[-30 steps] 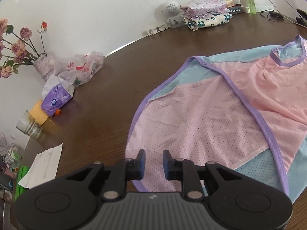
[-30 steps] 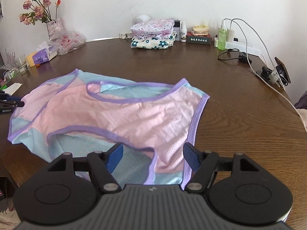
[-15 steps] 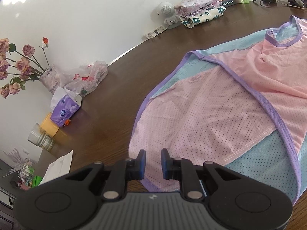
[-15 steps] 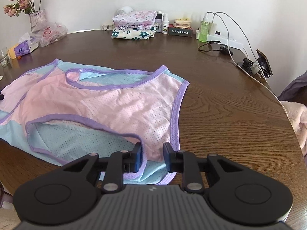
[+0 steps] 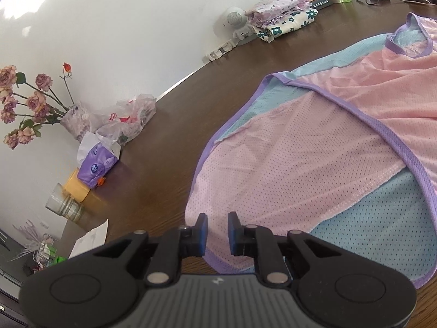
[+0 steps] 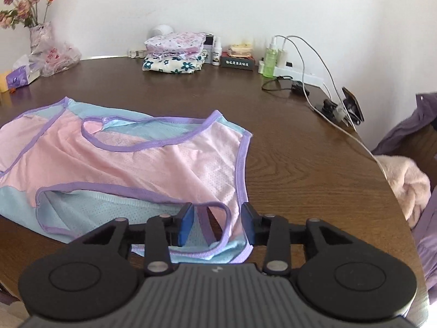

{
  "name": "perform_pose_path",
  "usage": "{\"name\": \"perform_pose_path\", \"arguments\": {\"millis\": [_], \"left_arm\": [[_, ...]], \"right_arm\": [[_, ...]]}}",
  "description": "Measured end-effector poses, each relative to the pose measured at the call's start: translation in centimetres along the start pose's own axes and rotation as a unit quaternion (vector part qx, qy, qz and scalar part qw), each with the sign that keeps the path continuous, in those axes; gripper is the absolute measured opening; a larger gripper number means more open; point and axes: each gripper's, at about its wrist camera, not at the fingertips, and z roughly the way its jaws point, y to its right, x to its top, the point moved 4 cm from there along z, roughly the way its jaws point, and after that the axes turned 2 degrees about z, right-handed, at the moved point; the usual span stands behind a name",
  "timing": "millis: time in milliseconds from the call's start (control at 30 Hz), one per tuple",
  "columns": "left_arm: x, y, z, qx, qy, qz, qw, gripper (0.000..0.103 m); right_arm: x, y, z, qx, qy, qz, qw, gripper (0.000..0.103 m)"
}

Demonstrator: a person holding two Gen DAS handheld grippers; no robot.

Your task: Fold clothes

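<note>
One round dark wood-grain table (image 6: 286, 147) fills my view; one pink-and-blue mesh garment (image 6: 131, 164) with purple trim lies flat, near-left. My left gripper (image 5: 217, 232) is closing on its near pink corner. My right gripper (image 6: 217, 224) is opening, fabric loose between its pads.

We are in a lived-in home room, at a dark wooden table (image 6: 286, 164) pushed against a plain white wall. Household clutter lines its far edge: a vase of dried roses (image 5: 30, 104), a tissue pack (image 5: 95, 164), folded floral laundry (image 6: 174, 54), a green spray bottle (image 6: 269, 60) and a power strip with charger cables (image 6: 297, 75).
</note>
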Motion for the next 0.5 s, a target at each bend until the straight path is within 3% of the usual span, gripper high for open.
{"name": "perform_pose_path", "arguments": {"millis": [100, 133, 167, 367, 500], "left_arm": [[0.0, 0.0, 0.0, 0.0, 0.001, 0.001, 1.0, 0.012], [-0.1, 0.0, 0.0, 0.0, 0.002, 0.0, 1.0, 0.012], [-0.1, 0.0, 0.0, 0.0, 0.002, -0.001, 1.0, 0.012], [-0.2, 0.0, -0.1, 0.0, 0.005, -0.001, 1.0, 0.011], [-0.3, 0.0, -0.1, 0.002, 0.008, 0.002, 1.0, 0.011]], "right_arm": [[0.4, -0.4, 1.3, -0.013, -0.011, -0.024, 1.0, 0.033], [0.5, -0.5, 1.7, -0.018, -0.014, -0.033, 0.999, 0.013], [0.5, -0.4, 1.8, -0.014, -0.02, -0.025, 0.999, 0.003], [-0.1, 1.5, 1.7, -0.034, -0.023, 0.027, 0.999, 0.002], [-0.2, 2.3, 1.9, -0.025, -0.029, 0.047, 0.998, 0.004]]}}
